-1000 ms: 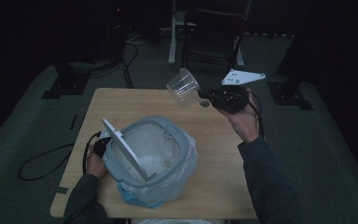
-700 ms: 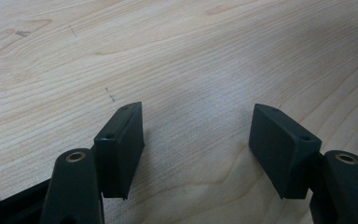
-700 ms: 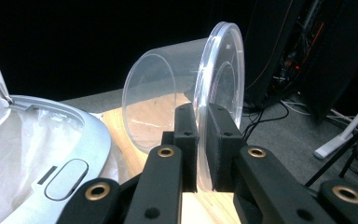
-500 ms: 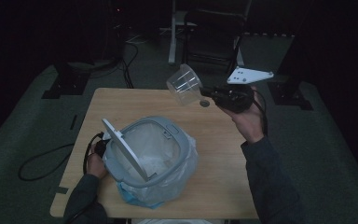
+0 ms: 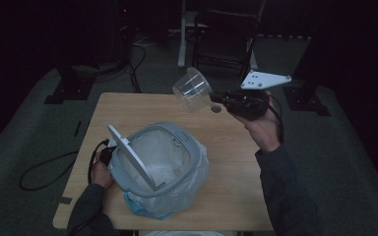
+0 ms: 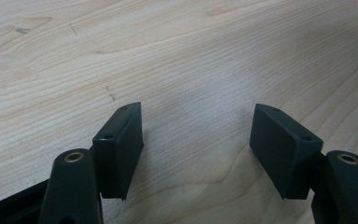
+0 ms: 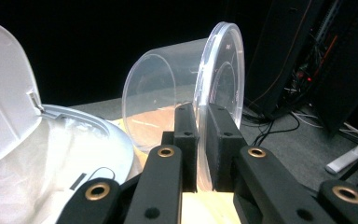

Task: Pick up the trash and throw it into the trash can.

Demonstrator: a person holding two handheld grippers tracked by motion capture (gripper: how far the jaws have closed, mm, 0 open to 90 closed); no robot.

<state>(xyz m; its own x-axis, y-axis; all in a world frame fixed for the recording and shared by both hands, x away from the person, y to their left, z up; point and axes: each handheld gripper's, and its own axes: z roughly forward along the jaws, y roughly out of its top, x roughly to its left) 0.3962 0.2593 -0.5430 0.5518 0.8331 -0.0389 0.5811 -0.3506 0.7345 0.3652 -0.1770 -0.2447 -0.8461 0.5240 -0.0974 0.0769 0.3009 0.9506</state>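
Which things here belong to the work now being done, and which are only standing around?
Part of the work, it seems:
- clear plastic cup, held at its rim by the right gripper
- lined bin, its lid open
- left gripper, open over the table

Only standing around:
- chair behind the table
- cables on the floor

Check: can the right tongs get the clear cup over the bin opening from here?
Probably yes. The right tongs grip the clear cup by its rim, raised above the table; the bin has its lid swung open, and nothing stands between cup and bin.
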